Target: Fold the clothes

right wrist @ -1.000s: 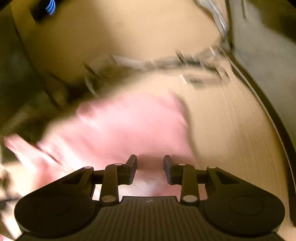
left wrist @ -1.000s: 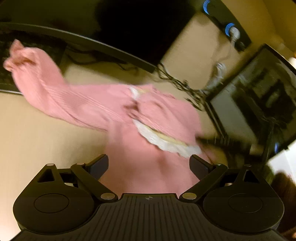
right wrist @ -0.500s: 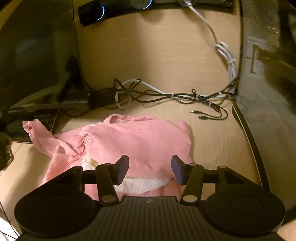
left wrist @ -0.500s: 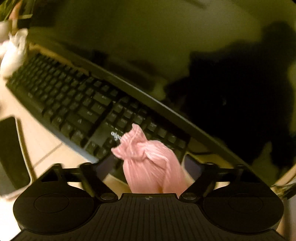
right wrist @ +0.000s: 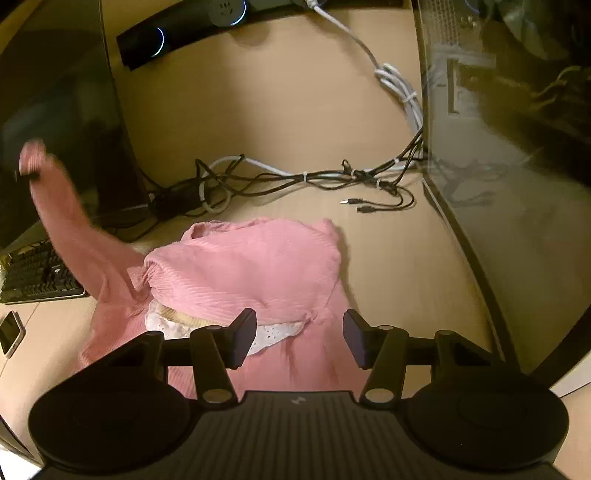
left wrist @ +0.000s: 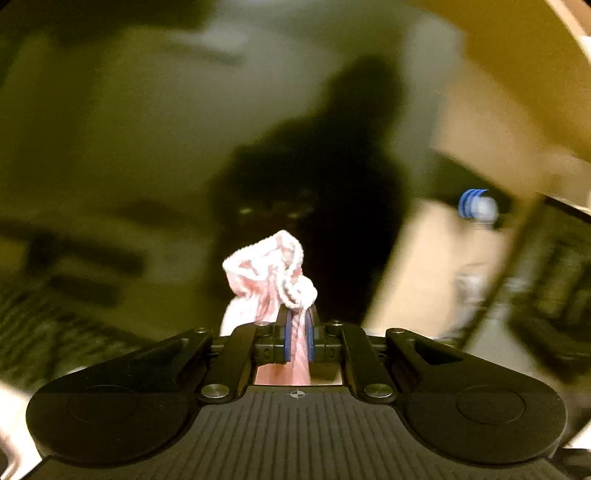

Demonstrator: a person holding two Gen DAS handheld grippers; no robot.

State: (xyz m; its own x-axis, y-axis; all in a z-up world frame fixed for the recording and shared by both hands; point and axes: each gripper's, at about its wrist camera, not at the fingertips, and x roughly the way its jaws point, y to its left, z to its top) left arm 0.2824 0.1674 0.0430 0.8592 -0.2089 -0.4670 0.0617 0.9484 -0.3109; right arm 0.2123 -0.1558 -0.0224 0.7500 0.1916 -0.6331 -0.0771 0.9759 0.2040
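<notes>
A pink ribbed garment (right wrist: 251, 269) with white lace trim (right wrist: 266, 334) lies on the wooden desk (right wrist: 295, 110), partly folded. Its left sleeve (right wrist: 62, 218) is lifted off the desk, up and to the left. My left gripper (left wrist: 298, 338) is shut on the sleeve's cuff (left wrist: 269, 273), which bunches above the fingertips; it shows in the right wrist view as a dark tip (right wrist: 26, 174) at the sleeve end. My right gripper (right wrist: 299, 334) is open and empty, just above the garment's near part.
A black keyboard (right wrist: 37, 273) and a phone (right wrist: 11, 332) lie at the left. A monitor (right wrist: 55, 110) stands at the back left. Tangled cables (right wrist: 295, 181) lie behind the garment. A dark case (right wrist: 509, 147) stands at the right. A power strip (right wrist: 184, 26) is at the back.
My left gripper has shut on the sleeve cuff and lifted it off the desk. My right gripper has opened wider and holds still over the garment.
</notes>
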